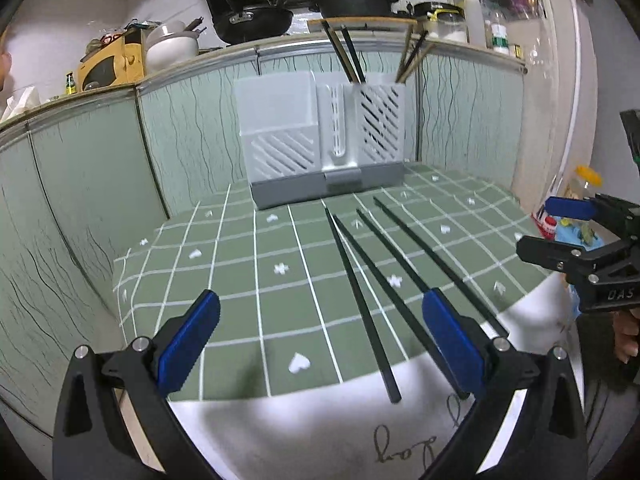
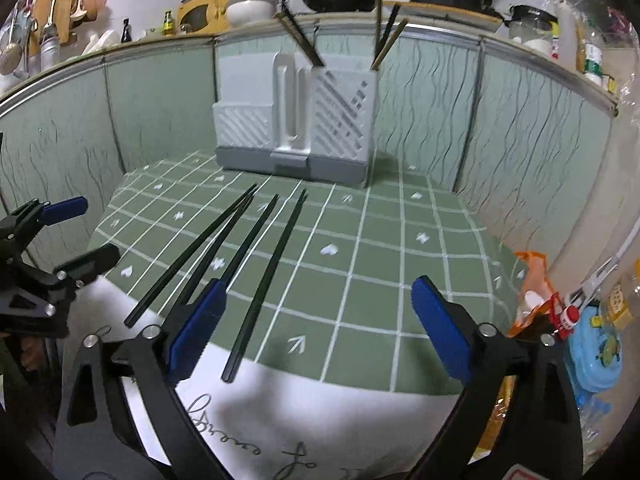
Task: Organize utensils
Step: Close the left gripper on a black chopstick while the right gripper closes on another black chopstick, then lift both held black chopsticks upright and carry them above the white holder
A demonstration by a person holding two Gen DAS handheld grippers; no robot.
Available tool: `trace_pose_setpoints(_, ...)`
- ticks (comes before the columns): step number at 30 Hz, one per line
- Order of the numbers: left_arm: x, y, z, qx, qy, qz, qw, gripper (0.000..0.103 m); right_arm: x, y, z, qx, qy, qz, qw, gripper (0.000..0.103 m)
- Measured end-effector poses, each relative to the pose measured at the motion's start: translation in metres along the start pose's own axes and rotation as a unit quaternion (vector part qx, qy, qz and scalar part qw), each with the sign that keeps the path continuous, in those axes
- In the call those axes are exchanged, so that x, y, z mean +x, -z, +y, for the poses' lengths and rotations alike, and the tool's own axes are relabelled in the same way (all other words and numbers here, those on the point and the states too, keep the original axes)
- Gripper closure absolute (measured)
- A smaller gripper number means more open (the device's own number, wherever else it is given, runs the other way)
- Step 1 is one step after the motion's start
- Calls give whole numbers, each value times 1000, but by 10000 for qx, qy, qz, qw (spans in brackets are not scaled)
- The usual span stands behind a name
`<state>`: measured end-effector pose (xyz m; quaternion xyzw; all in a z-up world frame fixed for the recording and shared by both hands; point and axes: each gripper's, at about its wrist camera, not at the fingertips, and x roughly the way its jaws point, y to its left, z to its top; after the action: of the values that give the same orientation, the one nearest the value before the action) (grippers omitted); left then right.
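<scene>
Four black chopsticks (image 1: pixel 360 292) lie loose on the green checked cloth (image 1: pixel 240 264), side by side, thin tips toward the white utensil rack (image 1: pixel 324 136) at the back of the table. More chopsticks (image 1: pixel 348 56) stand up in the rack's right box w/ slanted slots.

Left gripper (image 1: pixel 320 340): blue pads wide apart, nothing between them but cloth & the thick ends of two sticks under it. Not touching them as far as I can tell.

Right gripper (image 2: pixel 320 328): blue pads apart too, holding nothing. One stick (image 2: pixel 266 284) lies between its fingers on the cloth.

Only the left view shows a hand (image 1: pixel 626 332) under the right gripper, at the right edge. Only the right view shows a blue toy-like box (image 2: pixel 596 360) & an orange packet (image 2: pixel 532 280) past the cloth's right side, plus spoons & ladles hanging on the wall (image 2: pixel 52 12) up at top left. Both show pans on the shelf (image 1: pixel 256 20) behind the rack.
</scene>
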<state>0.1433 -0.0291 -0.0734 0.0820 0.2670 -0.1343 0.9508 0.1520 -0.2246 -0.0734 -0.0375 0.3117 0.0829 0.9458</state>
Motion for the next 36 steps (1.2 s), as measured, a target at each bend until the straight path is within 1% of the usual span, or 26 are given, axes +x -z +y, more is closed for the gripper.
trace_pose_setpoints(2,5,7,-4,51,-9,97,9999,5,5,5,5,-39,-58,98,9999,21)
trace_pose_setpoints(4,9,13,-7,64,1,178,9998,5,11,10,10,-52,-108,197,9997,27)
trace_pose_setpoints(5,10,16,-9,64,-15,214,9997,5,14,14,13,-75,-121,266,9995,28)
trace_pose_setpoints(6,11,18,-10,74,-16,237,9997,5,16,17,15,-86,-136,313,9994,32)
trace_pose_setpoints(7,12,21,-11,89,-19,253,9996,8,18,19,16,-87,-164,352,9992,37)
trace_pose_setpoints(8,12,23,-13,106,-17,266,9996,11,20,22,19,-93,-177,399,9990,38)
trace_pose_setpoints(9,13,24,-15,135,-8,281,9995,17,21,23,20,-106,-180,423,9989,40)
trace_pose_setpoints(10,13,26,-17,172,-16,297,9994,20,23,24,22,-124,-205,443,9987,43)
trace_pose_setpoints(12,15,27,-20,231,-27,322,9992,23,25,27,25,-152,-214,487,9985,46)
trace_pose_setpoints(14,18,29,-24,276,-45,363,9990,30,27,29,28,-167,-244,507,9983,50)
trace_pose_setpoints(16,22,30,-27,308,-39,402,9987,41,30,30,33,-203,-246,536,9981,54)
trace_pose_setpoints(17,25,31,-28,323,-58,449,9985,43,31,30,34,-208,-247,540,9980,55)
trace_pose_setpoints(18,27,31,-29,314,-45,488,9983,48,33,30,36,-211,-254,563,9979,59)
trace_pose_setpoints(19,29,32,-29,269,5,520,9983,51,35,31,37,-213,-241,586,9978,64)
trace_pose_setpoints(20,30,33,-28,218,52,522,9984,53,35,31,37,-208,-208,593,9978,66)
trace_pose_setpoints(22,31,33,-28,139,137,516,9985,61,37,32,38,-150,-252,586,9979,72)
trace_pose_setpoints(24,31,32,-28,67,246,533,9983,67,37,32,38,-88,-224,562,9981,76)
trace_pose_setpoints(25,31,32,-28,59,232,540,9983,73,37,32,36,-34,-234,565,9981,82)
trace_pose_setpoints(26,32,31,-29,74,207,549,9983,76,38,32,35,27,-230,575,9981,85)
trace_pose_setpoints(28,33,30,-28,66,136,571,9983,93,39,31,32,97,-144,601,9980,94)
trace_pose_setpoints(29,34,29,-26,29,67,588,9982,95,39,30,32,116,-149,614,9979,96)
trace_pose_setpoints(32,35,28,-18,-176,195,632,9977,97,40,29,28,182,-174,664,9975,97)
trace_pose_setpoints(36,34,27,-11,-324,205,654,9971,97,38,27,21,271,-194,674,9972,97)
